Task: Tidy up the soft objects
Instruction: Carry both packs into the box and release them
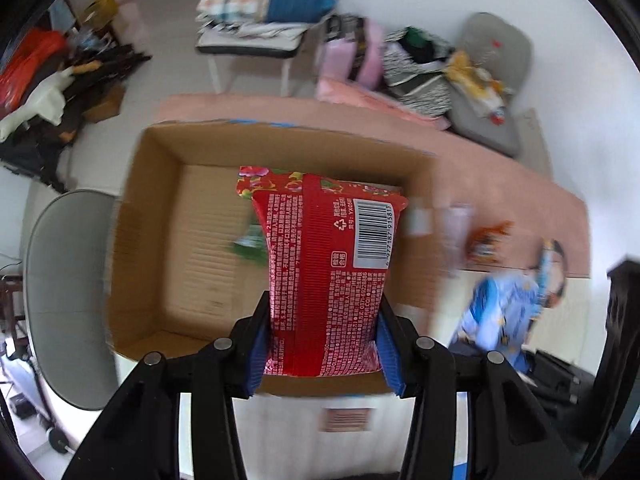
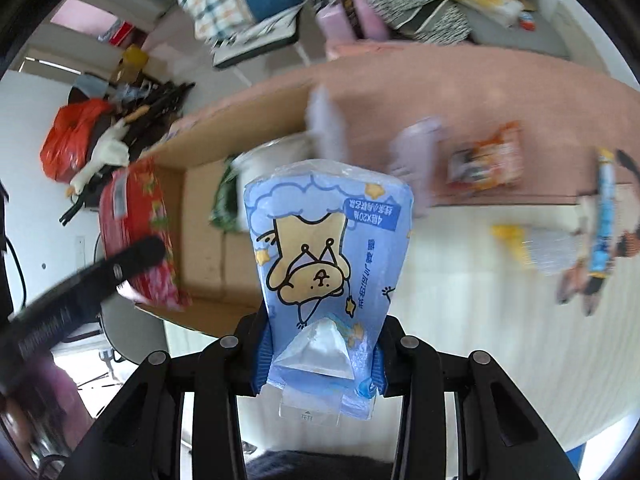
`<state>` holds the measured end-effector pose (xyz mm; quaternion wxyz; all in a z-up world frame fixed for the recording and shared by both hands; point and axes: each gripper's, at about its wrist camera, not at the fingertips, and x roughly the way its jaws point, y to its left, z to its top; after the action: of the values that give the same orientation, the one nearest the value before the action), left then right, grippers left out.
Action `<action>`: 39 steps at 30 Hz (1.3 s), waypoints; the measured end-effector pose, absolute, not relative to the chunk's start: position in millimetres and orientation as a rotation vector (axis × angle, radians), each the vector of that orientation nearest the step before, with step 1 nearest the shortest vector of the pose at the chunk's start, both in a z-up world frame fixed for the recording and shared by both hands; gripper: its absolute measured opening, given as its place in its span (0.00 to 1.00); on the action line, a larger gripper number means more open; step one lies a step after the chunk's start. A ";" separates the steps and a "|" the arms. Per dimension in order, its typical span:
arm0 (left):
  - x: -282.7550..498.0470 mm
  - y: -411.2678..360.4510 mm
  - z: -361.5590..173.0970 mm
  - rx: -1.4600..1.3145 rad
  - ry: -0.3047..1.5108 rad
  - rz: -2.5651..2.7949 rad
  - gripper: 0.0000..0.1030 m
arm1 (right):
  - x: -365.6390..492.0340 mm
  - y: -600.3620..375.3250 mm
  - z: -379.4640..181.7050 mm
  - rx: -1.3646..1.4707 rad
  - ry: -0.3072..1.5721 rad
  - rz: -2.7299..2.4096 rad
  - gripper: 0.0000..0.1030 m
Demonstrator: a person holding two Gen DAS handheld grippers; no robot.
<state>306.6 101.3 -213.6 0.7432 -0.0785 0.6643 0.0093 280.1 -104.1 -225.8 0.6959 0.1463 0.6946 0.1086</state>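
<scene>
My left gripper (image 1: 322,344) is shut on a red tissue pack (image 1: 328,264) with a barcode, held above an open cardboard box (image 1: 152,216). A green packet (image 1: 250,242) lies in the box beside it. My right gripper (image 2: 320,356) is shut on a blue tissue pack (image 2: 324,248) printed with a cartoon bear, held over the table to the right of the box (image 2: 208,216). In the right wrist view the red pack (image 2: 136,236) and the left gripper's finger (image 2: 120,268) show at the left over the box.
A pink cloth (image 2: 480,80) covers the far table. An orange snack bag (image 2: 484,160), pale purple packs (image 2: 416,144) and a doll (image 2: 600,232) lie on the table at right. A grey chair (image 1: 68,280) stands left of the box. Piled clothes and bags sit beyond.
</scene>
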 end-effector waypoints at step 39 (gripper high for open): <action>324.1 207.7 -252.8 -0.102 1.495 0.068 0.98 | 271.3 26.5 -301.1 0.105 1.641 0.105 1.00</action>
<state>324.1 207.7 -252.8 0.7317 -0.0462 0.6794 0.0310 271.3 26.6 -301.1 0.6795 0.0468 0.7307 0.0466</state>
